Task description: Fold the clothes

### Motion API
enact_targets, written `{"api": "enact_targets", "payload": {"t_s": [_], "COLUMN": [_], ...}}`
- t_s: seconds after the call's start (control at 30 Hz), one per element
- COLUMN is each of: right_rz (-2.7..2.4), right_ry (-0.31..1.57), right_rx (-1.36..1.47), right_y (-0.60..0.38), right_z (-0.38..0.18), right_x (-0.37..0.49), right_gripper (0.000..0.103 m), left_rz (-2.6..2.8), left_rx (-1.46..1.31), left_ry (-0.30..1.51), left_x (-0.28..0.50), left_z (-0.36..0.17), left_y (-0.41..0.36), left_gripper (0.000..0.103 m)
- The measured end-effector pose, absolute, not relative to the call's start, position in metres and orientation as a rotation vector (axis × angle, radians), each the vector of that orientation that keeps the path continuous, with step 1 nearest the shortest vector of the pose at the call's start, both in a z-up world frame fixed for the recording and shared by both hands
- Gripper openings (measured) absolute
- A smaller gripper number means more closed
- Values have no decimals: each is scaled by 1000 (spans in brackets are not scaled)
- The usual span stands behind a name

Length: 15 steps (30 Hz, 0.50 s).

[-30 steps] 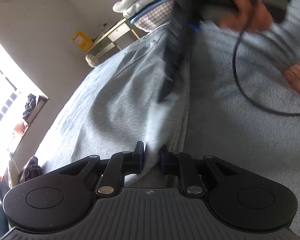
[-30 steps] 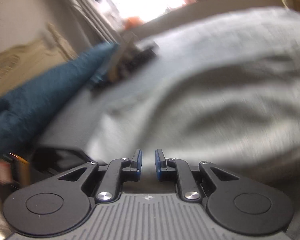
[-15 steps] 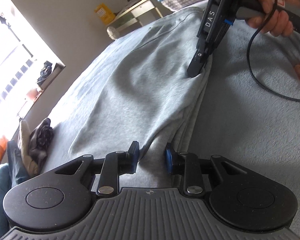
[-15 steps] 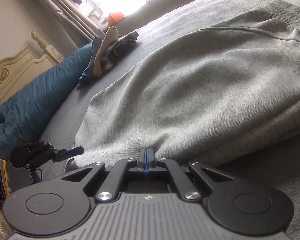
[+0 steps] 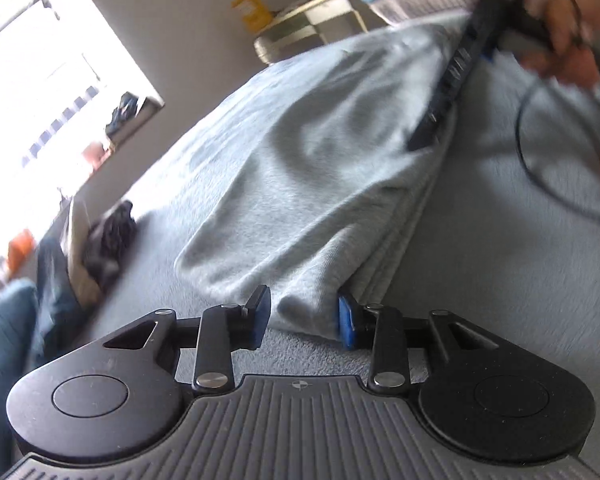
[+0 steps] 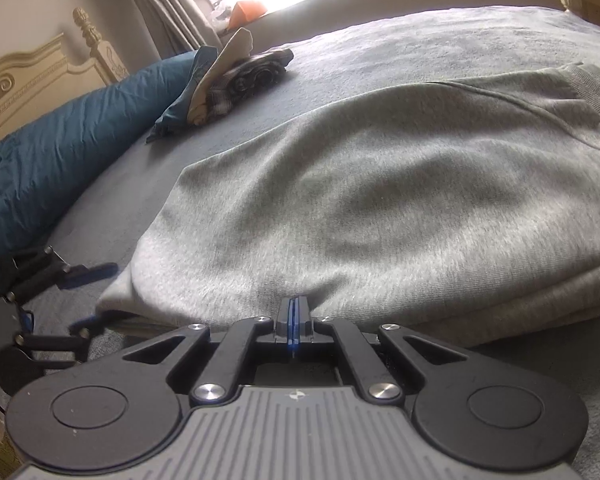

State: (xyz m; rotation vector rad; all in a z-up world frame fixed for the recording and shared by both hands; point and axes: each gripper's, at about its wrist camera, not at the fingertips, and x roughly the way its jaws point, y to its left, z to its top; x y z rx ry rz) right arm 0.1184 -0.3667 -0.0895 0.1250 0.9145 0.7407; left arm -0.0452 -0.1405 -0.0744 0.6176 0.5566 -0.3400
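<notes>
Grey fleece folded garment (image 6: 380, 184) on a grey blanket-covered bed (image 6: 420, 40).
Left gripper (image 5: 304, 316) has just been opening, fabric loose between its fingers; right gripper (image 6: 294, 316) pinches the garment's edge.

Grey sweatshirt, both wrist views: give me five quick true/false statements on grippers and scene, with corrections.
1. The left gripper is clamped shut on the grey sweatshirt. False: its jaws have just been opening, and the hem corner lies loose between the pads.
2. The right gripper has its jaws closed at the sweatshirt's near edge. True.
3. The sweatshirt lies on a grey blanket. True.
4. A red pillow lies by the headboard. False: the bedding there is a teal duvet.
5. A small pile of crumpled clothes lies on the blanket, apart from the sweatshirt. True.
</notes>
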Motion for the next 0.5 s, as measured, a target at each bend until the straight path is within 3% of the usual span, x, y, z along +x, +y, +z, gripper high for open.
{"api": "enact_targets", "payload": {"t_s": [0.23,0.37,0.5], "right_rz": [735,729,731], "right_ry": [924,928,932], "right_rx": [143,136,127], "right_y": [-369,-367,-366], "right_z": [-90,-89,-88], "right_x": [120,120,121], "right_gripper": [0,0,0], "left_rz": [-427,-435,-407], "left_rx": [277,424,634], "left_ry": [655,641,556], "left_x": [-24,-27,-44], "left_z": [-57,-72,-87], "left_y": [-126,-138,-149], "left_gripper": [35,35,14]}}
